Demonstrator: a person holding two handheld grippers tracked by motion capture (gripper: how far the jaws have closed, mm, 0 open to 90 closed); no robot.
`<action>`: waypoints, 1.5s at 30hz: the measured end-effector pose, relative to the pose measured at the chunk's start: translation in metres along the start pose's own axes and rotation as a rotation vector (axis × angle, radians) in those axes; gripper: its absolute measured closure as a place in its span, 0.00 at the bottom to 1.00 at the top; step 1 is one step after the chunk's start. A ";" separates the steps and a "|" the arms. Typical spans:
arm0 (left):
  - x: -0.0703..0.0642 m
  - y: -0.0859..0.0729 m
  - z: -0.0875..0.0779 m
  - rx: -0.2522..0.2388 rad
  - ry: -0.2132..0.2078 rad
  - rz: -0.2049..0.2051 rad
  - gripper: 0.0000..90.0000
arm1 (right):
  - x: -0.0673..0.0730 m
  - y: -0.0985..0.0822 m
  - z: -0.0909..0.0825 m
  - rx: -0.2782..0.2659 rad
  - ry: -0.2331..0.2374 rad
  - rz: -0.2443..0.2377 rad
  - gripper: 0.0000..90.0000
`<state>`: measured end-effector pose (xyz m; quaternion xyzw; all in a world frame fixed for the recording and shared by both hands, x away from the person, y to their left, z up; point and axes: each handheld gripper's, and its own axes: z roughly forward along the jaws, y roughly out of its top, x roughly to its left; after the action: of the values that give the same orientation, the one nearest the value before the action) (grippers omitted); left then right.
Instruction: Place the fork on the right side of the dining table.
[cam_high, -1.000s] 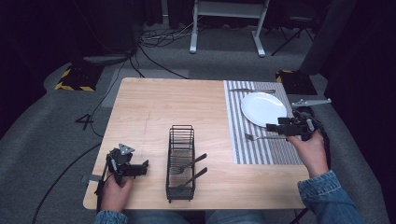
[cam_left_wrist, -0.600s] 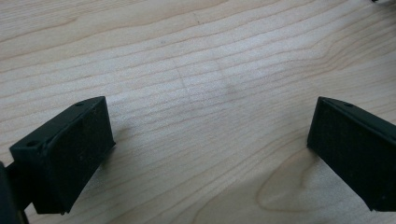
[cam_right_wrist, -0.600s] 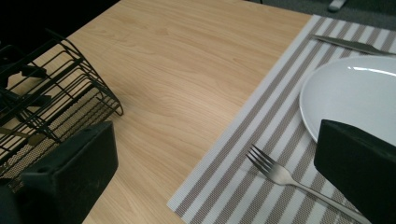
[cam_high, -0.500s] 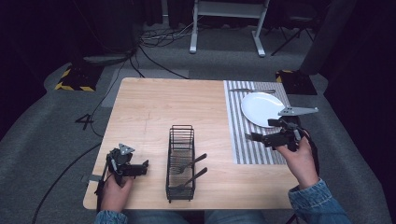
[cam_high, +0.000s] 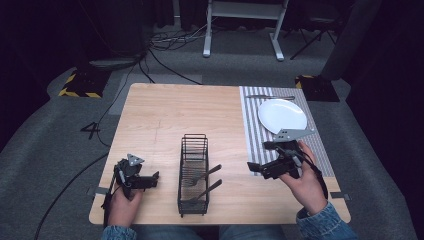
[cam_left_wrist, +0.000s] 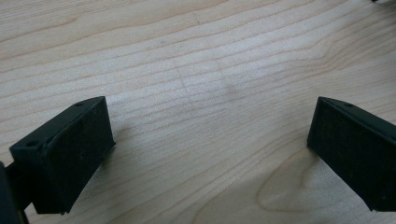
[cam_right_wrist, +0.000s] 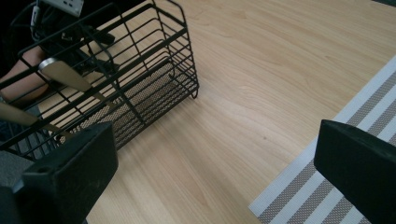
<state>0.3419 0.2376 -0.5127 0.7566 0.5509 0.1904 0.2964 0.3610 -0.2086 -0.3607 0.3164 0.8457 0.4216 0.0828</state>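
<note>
While its fingers (cam_right_wrist: 355, 172) stand wide apart and empty, the right gripper (cam_high: 267, 167) hovers at lower right of the high view, over the near-left edge of the striped mat (cam_high: 250, 131). The left gripper (cam_high: 142, 181), fingers equally spread, sits lower left on the bench (cam_high: 170, 115). Between them, the wire basket (cam_high: 192, 145) holds two utensils (cam_high: 207, 175); a white plate (cam_high: 282, 115) lies upper right.

A recording studio or lab set up for a tabletop session: a light wooden table (cam_high: 170, 120) stands alone on grey carpet (cam_high: 65, 145) against dark surroundings. Beyond the table, black cables (cam_high: 165, 50) trail across the floor past a white metal stand (cam_high: 242, 20). Yellow-and-black hazard-striped blocks (cam_high: 80, 85) sit off the table's far corners.
</note>
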 end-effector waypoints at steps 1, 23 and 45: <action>0.000 0.000 0.000 0.000 0.000 0.000 0.00 | 0.000 0.000 0.000 0.000 0.000 0.000 0.00; 0.000 0.000 0.000 0.000 -0.001 0.000 0.00 | 0.003 -0.048 0.066 0.173 0.061 0.046 0.00; 0.000 0.000 0.000 0.000 0.000 0.000 0.00 | 0.008 -0.094 0.097 0.194 -0.042 -0.018 0.00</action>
<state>0.3419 0.2375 -0.5127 0.7567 0.5509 0.1901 0.2964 0.3504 -0.1807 -0.4927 0.3240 0.8836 0.3301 0.0734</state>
